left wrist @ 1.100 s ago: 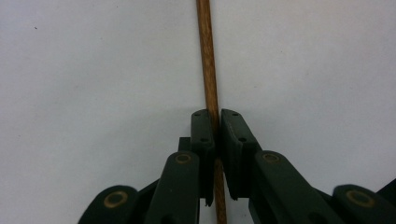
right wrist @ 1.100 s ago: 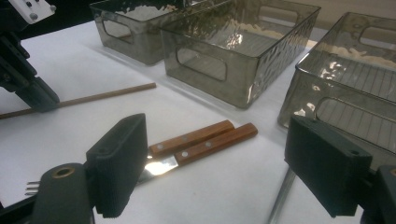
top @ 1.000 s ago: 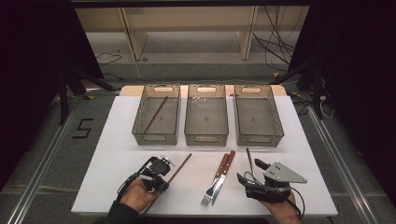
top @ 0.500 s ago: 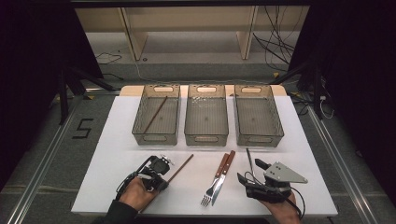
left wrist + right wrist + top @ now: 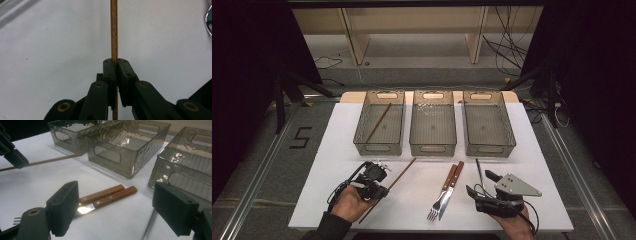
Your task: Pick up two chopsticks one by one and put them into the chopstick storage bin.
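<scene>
A white table (image 5: 332, 165) sits on a grey floor, a black "5" (image 5: 298, 137) marked on the floor off its left edge, pale wooden shelving legs and loose cables in the dim background beyond. Three smoky clear bins line the far side; take the middle bin (image 5: 432, 122) as the marker. The left bin (image 5: 379, 122) beside it holds one thin brown stick (image 5: 377, 122), lying diagonally. The right bin (image 5: 488, 122) stands on the other side.

Nearer than the middle bin, a wooden-handled fork and knife (image 5: 444, 190) lie side by side. Left of them, the chopstick (image 5: 399, 175): slim, straight, reddish-brown wood with fine grain, running diagonally from near the left bin's front corner toward the person.

The left gripper (image 5: 116, 72) is clamped on that chopstick, jaws pinched tight either side of it just above the white surface. The right gripper (image 5: 115, 207) is spread wide, nothing between its jaws, hovering right of the cutlery, a dark thin rod (image 5: 479, 171) on the table beside it.
</scene>
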`<state>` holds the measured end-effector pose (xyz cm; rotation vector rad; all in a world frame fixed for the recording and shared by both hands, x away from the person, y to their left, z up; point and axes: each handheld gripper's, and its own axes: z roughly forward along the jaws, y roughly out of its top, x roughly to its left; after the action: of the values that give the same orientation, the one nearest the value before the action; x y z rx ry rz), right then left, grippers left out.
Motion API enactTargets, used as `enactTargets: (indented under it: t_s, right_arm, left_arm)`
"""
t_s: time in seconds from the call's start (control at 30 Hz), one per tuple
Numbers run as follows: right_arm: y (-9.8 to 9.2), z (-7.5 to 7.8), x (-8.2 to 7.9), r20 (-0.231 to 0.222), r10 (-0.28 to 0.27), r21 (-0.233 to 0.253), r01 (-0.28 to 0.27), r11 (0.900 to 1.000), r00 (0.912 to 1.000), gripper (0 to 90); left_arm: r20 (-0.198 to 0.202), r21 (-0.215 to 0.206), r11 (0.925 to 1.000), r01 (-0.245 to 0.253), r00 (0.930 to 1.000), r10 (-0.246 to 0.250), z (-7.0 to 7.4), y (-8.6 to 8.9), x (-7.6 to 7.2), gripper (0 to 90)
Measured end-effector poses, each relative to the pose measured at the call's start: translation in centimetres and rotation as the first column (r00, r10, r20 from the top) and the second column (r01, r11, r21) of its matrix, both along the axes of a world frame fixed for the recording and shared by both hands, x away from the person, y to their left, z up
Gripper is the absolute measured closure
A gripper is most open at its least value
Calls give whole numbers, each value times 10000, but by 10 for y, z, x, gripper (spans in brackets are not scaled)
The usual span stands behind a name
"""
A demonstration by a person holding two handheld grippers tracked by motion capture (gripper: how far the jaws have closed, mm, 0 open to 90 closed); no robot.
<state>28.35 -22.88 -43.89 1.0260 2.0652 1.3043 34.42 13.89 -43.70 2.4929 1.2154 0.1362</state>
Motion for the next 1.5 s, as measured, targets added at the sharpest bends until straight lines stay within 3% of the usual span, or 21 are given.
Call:
enactTargets:
  t_s: [0.27,0.63,0.93,1.33,1.47,1.5]
  right_arm:
    - [0,0,0,3,9,-21,-9,10000,10000,221]
    - [0,0,0,0,10,6,-10,10000,10000,221]
    - [0,0,0,-6,-9,35,9,10000,10000,220]
    - [1,0,1,-15,-21,32,21,10000,10000,220]
    - [1,-1,2,-10,7,37,-6,10000,10000,220]
    - [1,-1,2,-13,2,29,-1,10000,10000,220]
  left_arm:
    - [282,-432,9991,9,9996,3,11,7,0,849]
    - [838,-1236,9914,-423,9951,529,32,25,5,849]
    - [969,-1459,9874,-611,9924,757,39,33,11,849]
    - [1528,-1751,9785,-1094,9787,1368,59,51,39,849]
    - [1786,-1714,9780,-1190,9725,1497,67,56,53,849]
    - [1930,-1775,9756,-1292,9675,1633,71,59,62,849]
